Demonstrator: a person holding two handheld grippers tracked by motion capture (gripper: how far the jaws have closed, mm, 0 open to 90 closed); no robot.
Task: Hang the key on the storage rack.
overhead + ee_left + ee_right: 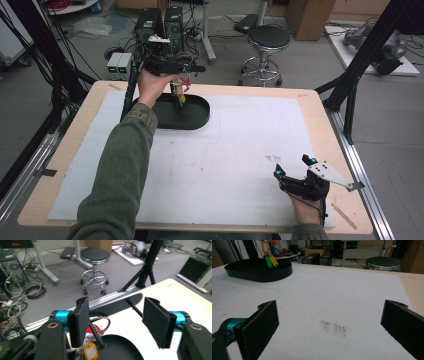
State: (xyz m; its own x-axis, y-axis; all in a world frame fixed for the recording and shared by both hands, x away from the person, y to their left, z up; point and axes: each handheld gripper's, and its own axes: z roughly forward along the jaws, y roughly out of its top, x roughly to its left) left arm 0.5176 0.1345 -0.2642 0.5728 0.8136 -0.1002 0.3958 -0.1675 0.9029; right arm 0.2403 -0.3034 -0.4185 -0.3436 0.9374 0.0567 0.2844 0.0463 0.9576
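Left gripper (176, 85) parted above black tray (197, 120) (key tags (179, 98) dangling).

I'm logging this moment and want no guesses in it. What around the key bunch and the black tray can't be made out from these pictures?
- Key bunch: high view, small and blurred; whether it touches the black tray can't be told.
- Key bunch, left gripper view: cut off by the bottom edge, partly behind the left gripper, whose jaws stand apart.
- Key bunch top, right gripper view: cut off by the top edge.
- Tray floor, right gripper view: hidden by its wall.
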